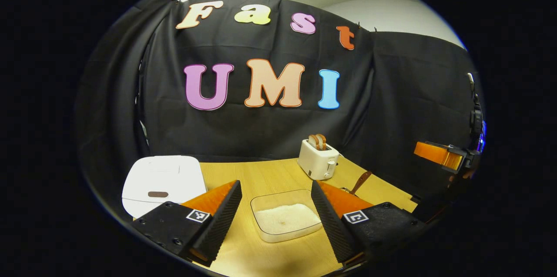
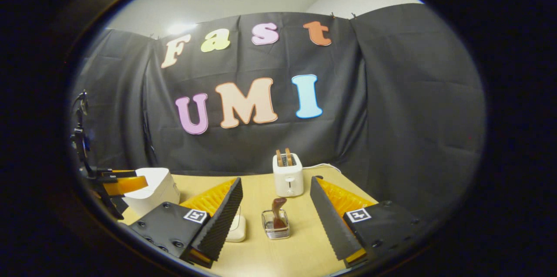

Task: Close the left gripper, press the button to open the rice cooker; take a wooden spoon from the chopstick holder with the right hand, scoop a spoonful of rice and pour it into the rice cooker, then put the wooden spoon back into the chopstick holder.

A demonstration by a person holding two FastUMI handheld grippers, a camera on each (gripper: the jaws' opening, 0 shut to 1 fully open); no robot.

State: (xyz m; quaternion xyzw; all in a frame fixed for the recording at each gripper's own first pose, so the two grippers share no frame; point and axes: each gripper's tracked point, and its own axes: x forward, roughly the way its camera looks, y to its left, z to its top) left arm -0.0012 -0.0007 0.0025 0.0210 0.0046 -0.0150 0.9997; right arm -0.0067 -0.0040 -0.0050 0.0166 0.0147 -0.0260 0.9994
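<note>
Left gripper (image 1: 276, 207) hangs wide open over rice tray (image 1: 285, 218); rice cooker (image 1: 162, 183) lid down beside. We see right gripper (image 2: 276, 216) spread too, wooden spoon (image 2: 277, 214) upright in chopstick holder (image 2: 276, 227) btwn fingers.

A white two-slot plastic toaster (image 1: 318, 161) holding two brown bread slices (image 1: 317, 141) stands on the light wooden table (image 1: 261, 172), ahead of the left claw and a little to its right, close to the black cloth wall (image 1: 391, 107).
</note>
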